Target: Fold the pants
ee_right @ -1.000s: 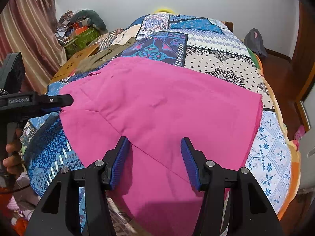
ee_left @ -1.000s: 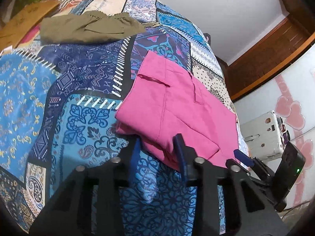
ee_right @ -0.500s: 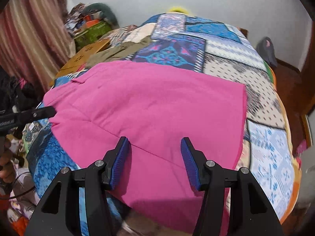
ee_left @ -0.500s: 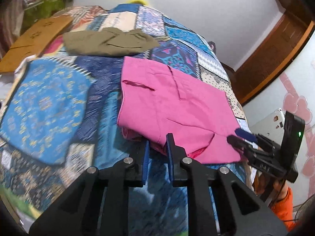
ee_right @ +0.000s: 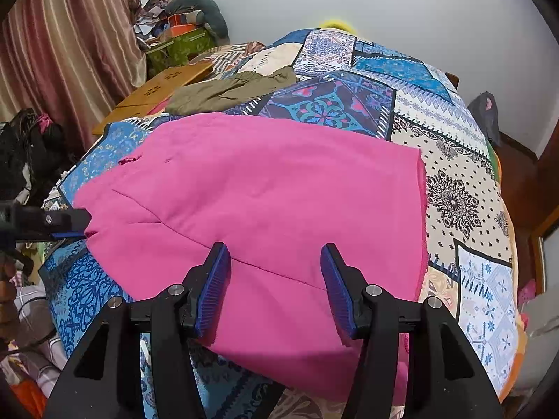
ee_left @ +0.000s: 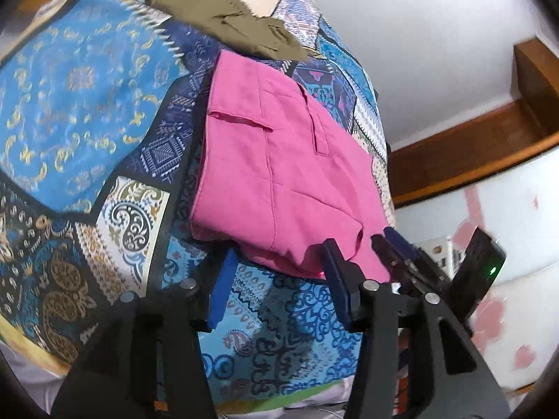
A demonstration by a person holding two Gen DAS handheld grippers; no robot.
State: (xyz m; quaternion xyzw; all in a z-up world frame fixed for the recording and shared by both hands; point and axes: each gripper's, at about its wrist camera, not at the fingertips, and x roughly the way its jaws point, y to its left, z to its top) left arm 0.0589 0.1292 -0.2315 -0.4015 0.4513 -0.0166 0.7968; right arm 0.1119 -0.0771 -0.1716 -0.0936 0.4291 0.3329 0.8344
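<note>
Left wrist view shows the left gripper (ee_left: 276, 276) spread wide just short of the near edge of the pink pants (ee_left: 279, 167), gripping nothing. Right wrist view has the right gripper (ee_right: 276, 279) equally wide above the pants' near hem. The pants lie folded flat on the patchwork bedspread (ee_right: 464, 202), with an olive garment (ee_right: 230, 90) beyond them.

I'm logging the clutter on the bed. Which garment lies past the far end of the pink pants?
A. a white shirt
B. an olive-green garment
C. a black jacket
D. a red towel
B: an olive-green garment lies crumpled on the quilt just past the far edge of the pink pants; the left wrist view shows the same thing.
</note>
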